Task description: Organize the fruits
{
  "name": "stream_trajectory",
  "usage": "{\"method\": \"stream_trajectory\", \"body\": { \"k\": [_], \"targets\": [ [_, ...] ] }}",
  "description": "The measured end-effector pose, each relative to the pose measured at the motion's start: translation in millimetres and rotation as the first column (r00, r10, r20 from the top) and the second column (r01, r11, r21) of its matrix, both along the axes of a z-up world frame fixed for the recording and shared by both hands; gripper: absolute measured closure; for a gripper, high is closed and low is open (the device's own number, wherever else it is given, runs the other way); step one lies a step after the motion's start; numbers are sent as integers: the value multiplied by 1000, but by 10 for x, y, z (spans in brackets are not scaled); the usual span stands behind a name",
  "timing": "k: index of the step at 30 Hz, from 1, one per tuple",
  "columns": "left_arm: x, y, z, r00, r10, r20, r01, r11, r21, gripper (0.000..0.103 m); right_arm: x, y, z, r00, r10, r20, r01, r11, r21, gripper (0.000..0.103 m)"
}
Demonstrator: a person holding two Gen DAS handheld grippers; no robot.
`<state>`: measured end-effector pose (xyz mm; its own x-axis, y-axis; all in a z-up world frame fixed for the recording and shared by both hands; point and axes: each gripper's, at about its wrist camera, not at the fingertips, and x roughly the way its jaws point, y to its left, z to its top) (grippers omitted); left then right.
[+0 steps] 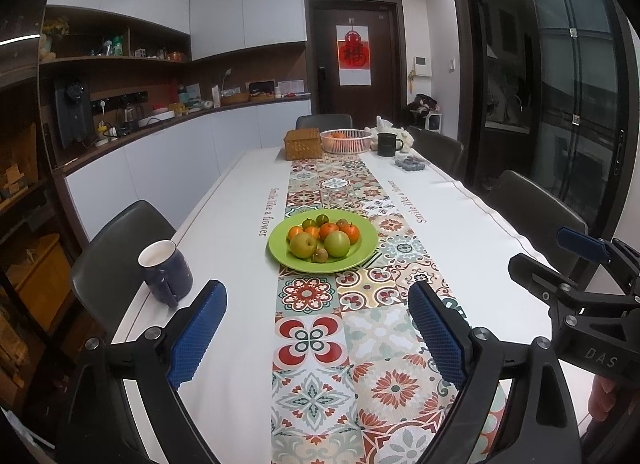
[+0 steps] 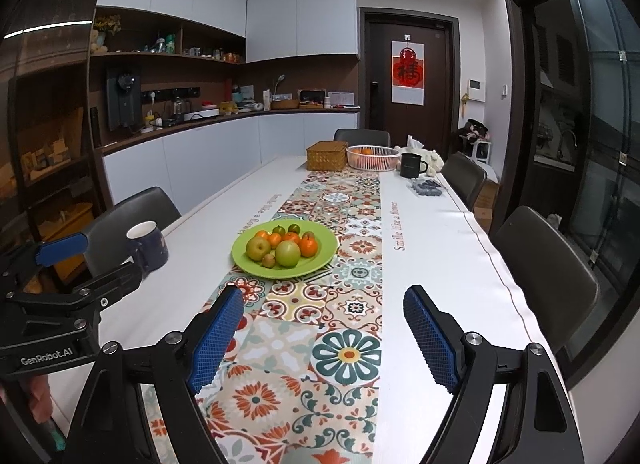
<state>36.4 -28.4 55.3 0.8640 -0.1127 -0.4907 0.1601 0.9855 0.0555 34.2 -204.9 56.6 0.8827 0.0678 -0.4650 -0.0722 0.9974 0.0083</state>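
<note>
Hovering over the near end of the table (image 1: 240, 344), the left gripper (image 1: 316, 336) and right gripper (image 2: 324, 338) are both spread wide, grasping nothing. A mug (image 1: 165, 270) sits at the left edge; fruit (image 1: 322, 238) fills the green plate (image 1: 362, 256) mid-table; a basket (image 1: 346, 139) stands at the far end.

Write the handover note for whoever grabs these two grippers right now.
Left gripper: open, holding nothing, raised over the near end of the table.
Right gripper: open, holding nothing, beside the left one.
Fruit: oranges, two large green fruits and a few small ones are piled on the green plate on the patterned runner, ahead of both grippers. The white basket at the far end already holds some orange fruit, next to the wicker box.
Done: nothing visibly picked from the plate yet.
Left: sort the plate's fruit; the basket looks like the likely destination, but confirm.
</note>
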Motion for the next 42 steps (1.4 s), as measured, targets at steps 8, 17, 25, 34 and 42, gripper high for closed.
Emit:
{"method": "stream_trajectory", "body": {
  "k": [8, 17, 25, 34, 42],
  "targets": [
    [-23, 5, 9, 1000, 1, 3, -1, 1000, -1, 5, -24, 3, 15, 1000, 0, -1, 0, 1000, 0, 20],
    [-27, 9, 14, 1000, 3, 0, -3, 1000, -2, 4, -39, -8, 17, 1000, 2, -3, -2, 1000, 0, 20],
    [-31, 14, 18, 1000, 4, 2, -4, 1000, -7, 0, -38, -4, 18, 1000, 1, -3, -1, 1000, 0, 20],
    [-30, 12, 10, 1000, 9, 0, -9, 1000, -17, 0, -38, 0, 21, 1000, 1, -3, -1, 1000, -1, 20],
    [-23, 11, -9, 1000, 17, -2, -17, 1000, -21, 0, -48, -11, 15, 1000, 0, -5, 0, 1000, 0, 20]
  ]
}}
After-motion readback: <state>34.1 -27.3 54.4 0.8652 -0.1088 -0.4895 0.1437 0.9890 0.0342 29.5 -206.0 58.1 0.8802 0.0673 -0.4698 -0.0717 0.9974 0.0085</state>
